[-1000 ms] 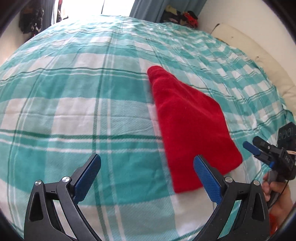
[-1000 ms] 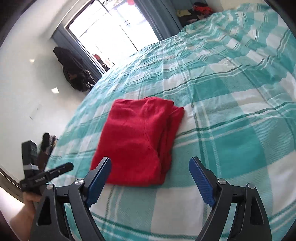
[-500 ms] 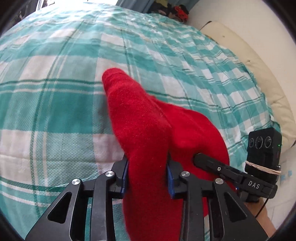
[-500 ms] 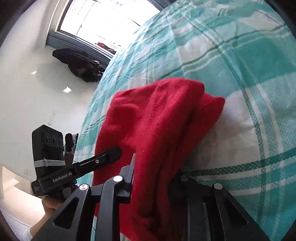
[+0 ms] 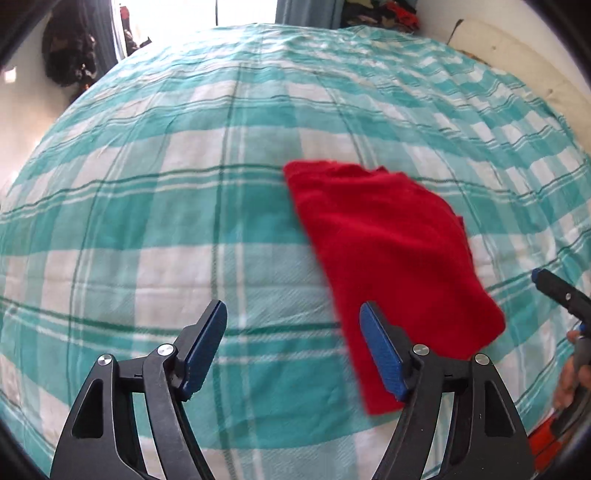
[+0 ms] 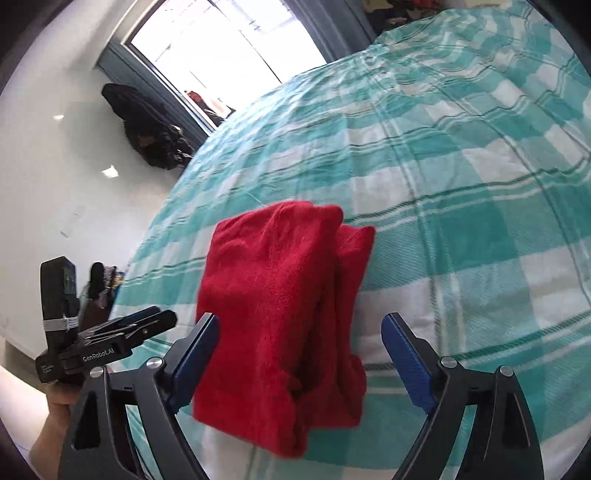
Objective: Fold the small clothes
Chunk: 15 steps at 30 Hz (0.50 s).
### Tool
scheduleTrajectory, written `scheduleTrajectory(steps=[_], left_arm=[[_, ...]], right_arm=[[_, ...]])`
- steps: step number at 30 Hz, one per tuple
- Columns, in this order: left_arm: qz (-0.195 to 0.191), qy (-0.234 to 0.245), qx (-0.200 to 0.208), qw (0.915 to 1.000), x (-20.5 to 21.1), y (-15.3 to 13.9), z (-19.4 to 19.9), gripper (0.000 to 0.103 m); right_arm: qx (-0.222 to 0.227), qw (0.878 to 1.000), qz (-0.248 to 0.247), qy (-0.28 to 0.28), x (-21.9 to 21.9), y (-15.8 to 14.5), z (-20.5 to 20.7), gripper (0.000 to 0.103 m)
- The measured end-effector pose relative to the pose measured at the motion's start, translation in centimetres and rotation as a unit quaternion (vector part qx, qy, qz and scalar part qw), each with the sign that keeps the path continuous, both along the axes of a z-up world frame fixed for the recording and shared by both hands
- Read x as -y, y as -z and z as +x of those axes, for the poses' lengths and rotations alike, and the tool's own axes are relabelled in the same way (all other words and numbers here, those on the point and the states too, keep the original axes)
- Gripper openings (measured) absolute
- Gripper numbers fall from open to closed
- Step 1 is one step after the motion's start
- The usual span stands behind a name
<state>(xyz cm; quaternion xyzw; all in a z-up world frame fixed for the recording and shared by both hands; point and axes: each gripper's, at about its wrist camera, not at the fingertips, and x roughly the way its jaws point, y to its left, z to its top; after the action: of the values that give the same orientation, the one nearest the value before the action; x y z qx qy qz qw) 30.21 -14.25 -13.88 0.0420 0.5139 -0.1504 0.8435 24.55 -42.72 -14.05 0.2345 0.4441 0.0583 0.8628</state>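
A folded red garment (image 5: 391, 254) lies on the teal and white checked bedspread (image 5: 184, 206); it also shows in the right wrist view (image 6: 280, 302) as a thick folded stack. My left gripper (image 5: 293, 347) is open and empty, its right finger at the garment's near left edge. My right gripper (image 6: 299, 354) is open and empty, with the garment's near end between its fingers. The right gripper's tip shows at the right edge of the left wrist view (image 5: 557, 291). The left gripper shows at the left of the right wrist view (image 6: 110, 339).
A bright window (image 6: 229, 48) and a dark bag (image 6: 155, 136) by the wall are beyond the bed's far side. Clothes are piled at the bed's far end (image 5: 376, 11). A cream headboard or pillow edge (image 5: 517, 55) borders the bed on the right.
Both grippers were shut on the lifted red garment half a second ago. Now both are open and drawn back, and the garment lies folded on the bed.
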Motion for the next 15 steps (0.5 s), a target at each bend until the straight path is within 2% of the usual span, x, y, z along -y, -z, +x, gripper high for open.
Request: scheduleTrajectory(steps=[2, 4, 6, 8, 11, 13, 15], left_arm=[[0.002, -0.004, 0.011, 0.9999, -2.0, 0.9, -3.9, 0.078], [0.025, -0.004, 0.029, 0.9993, -2.8, 1.0, -7.6, 0.082], [0.052, 0.000, 0.055, 0.9971, -2.7, 0.1, -10.9, 0.088], [0.066, 0.000, 0.090, 0.9938, -2.6, -1.9, -13.6, 0.101], [0.080, -0.006, 0.134, 0.9878, -2.5, -4.7, -16.7, 0.101], [0.077, -0.014, 0.140, 0.9870, -3.0, -6.3, -17.9, 0.101], [0.075, -0.032, 0.146, 0.9859, -3.5, -7.7, -18.9, 0.101]], right_arm=[[-0.018, 0.999, -0.049, 0.012, 1.0, 0.9, -3.5, 0.090], [-0.030, 0.995, -0.092, 0.025, 1.2, 1.7, -6.9, 0.099], [-0.037, 0.992, -0.116, 0.036, 0.6, 2.1, -10.2, 0.099], [-0.041, 0.989, -0.131, 0.046, -0.7, 2.1, -13.3, 0.099], [-0.039, 0.987, -0.143, 0.067, -2.7, 1.4, -17.0, 0.099], [-0.034, 0.984, -0.153, 0.082, -4.2, 0.1, -19.2, 0.100], [-0.024, 0.984, -0.158, 0.073, -5.7, -1.2, -20.5, 0.100]])
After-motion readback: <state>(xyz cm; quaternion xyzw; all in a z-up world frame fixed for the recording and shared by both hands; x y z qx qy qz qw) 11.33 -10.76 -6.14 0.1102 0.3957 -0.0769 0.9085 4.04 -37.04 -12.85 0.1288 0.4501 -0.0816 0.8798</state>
